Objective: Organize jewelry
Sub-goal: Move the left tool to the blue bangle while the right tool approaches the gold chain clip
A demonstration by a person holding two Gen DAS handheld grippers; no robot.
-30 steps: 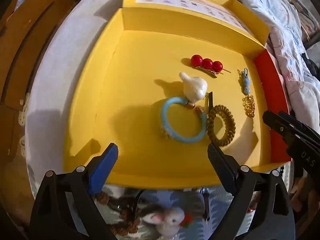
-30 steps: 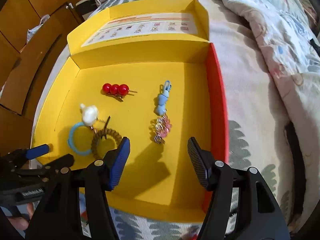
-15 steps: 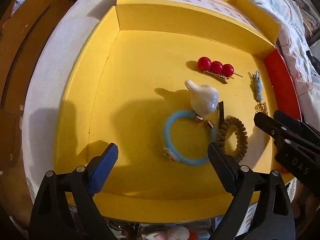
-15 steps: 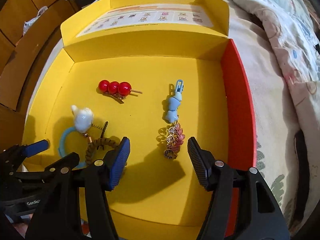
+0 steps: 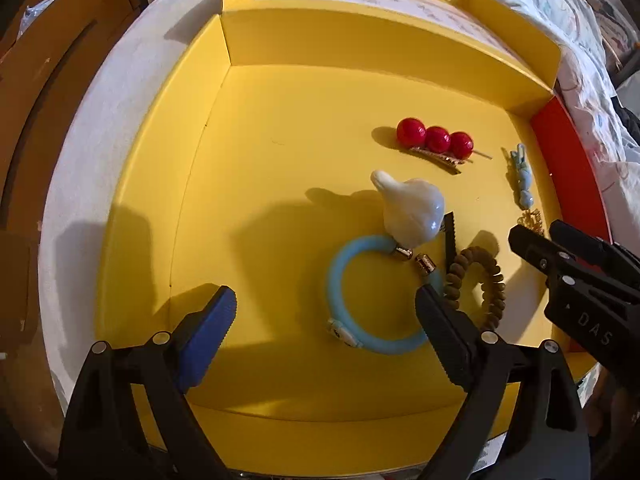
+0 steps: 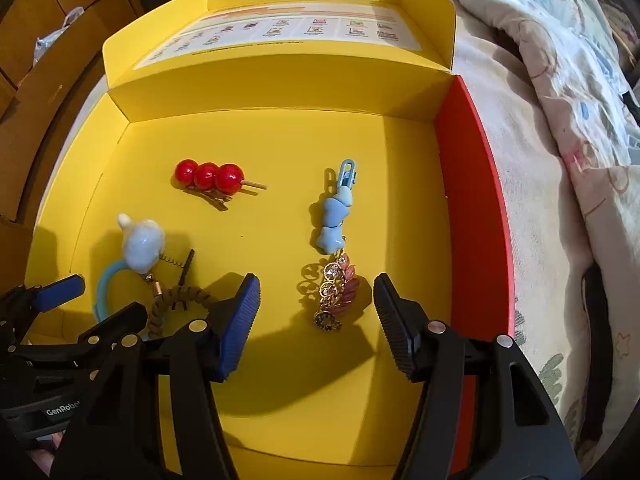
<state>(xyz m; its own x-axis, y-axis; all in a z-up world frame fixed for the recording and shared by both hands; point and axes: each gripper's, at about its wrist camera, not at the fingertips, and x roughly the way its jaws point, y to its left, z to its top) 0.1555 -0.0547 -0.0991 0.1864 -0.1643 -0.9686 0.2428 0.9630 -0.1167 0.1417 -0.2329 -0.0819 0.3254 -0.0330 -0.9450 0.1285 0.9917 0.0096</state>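
Note:
A yellow box (image 5: 280,184) (image 6: 408,148) holds the jewelry. A blue hair tie (image 5: 340,280) with a white charm (image 5: 412,210) lies beside a brown coil hair tie (image 5: 490,280). A red three-ball hairpin (image 5: 434,140) (image 6: 208,176), a blue bow clip (image 6: 334,220) and a pink-and-gold rhinestone clip (image 6: 336,292) lie further right. My left gripper (image 5: 326,322) is open over the blue hair tie. My right gripper (image 6: 316,312) is open, with the rhinestone clip between its fingers.
The box has a red right wall (image 6: 472,216) and an open lid with a printed sheet (image 6: 288,32). It sits on a bed with a floral quilt (image 6: 560,80). Wooden cabinets (image 6: 36,40) stand to the left.
Both grippers have moved forward into the box. The left one has closed in on the blue hair tie, the right one on the rhinestone clip. Both stay open.

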